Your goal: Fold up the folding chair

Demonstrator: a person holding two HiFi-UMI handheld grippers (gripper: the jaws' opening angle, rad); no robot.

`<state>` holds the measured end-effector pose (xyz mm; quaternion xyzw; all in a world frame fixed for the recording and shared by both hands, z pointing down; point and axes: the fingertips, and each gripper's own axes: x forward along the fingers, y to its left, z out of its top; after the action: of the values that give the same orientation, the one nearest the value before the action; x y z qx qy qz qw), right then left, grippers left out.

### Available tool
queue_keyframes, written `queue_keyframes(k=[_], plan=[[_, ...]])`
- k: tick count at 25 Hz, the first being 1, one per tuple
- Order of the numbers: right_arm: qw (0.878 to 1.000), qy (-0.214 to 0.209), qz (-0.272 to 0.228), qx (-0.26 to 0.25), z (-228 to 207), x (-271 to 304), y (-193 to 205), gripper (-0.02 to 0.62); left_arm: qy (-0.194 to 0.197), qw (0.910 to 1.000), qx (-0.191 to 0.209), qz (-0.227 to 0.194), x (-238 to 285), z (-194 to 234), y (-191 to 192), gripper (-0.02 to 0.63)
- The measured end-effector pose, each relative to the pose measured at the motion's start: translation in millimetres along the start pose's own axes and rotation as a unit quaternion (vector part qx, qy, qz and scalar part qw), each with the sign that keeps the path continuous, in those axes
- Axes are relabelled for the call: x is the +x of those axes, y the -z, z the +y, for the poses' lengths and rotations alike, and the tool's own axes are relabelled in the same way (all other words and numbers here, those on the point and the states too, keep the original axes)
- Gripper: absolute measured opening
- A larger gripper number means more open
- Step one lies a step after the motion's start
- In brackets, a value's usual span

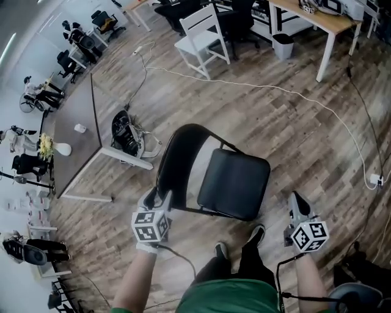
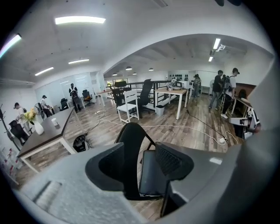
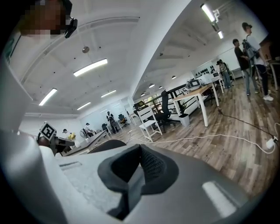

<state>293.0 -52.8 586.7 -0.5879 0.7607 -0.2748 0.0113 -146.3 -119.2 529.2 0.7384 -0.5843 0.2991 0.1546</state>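
Observation:
A black folding chair (image 1: 235,183) stands unfolded on the wooden floor in front of me, its rounded backrest (image 1: 180,160) toward the left. My left gripper (image 1: 157,199) is at the backrest's lower left edge with its jaws open. In the left gripper view the backrest (image 2: 131,144) and seat show through the gap of the left gripper (image 2: 140,162); whether the pads touch it I cannot tell. My right gripper (image 1: 297,202) hangs to the right of the seat, apart from it. The right gripper (image 3: 139,164) is shut on nothing, with the backrest top (image 3: 106,145) just beyond it.
A grey table (image 1: 73,122) with a black bag (image 1: 125,134) under it stands to the left. A white chair (image 1: 201,36), a wooden desk (image 1: 317,17) and a bin (image 1: 282,46) are farther off. A white cable (image 1: 275,88) crosses the floor. People (image 2: 223,89) stand in the distance.

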Motion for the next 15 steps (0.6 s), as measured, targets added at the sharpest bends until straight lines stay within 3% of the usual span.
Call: queue_keyframes(k=[6, 10, 15], plan=[[0.999, -0.021, 0.024, 0.028, -34, 34, 26, 0.003, -0.057, 0.9975, 0.004, 0.041, 35, 30, 12, 0.221], [0.998, -0.032, 0.037, 0.046, -52, 59, 48, 0.003, -0.041, 0.996, 0.009, 0.08, 70, 44, 28, 0.232], [0.995, -0.032, 0.074, 0.062, -64, 85, 104, 0.003, -0.026, 0.9936, -0.016, 0.108, 106, 72, 50, 0.232]])
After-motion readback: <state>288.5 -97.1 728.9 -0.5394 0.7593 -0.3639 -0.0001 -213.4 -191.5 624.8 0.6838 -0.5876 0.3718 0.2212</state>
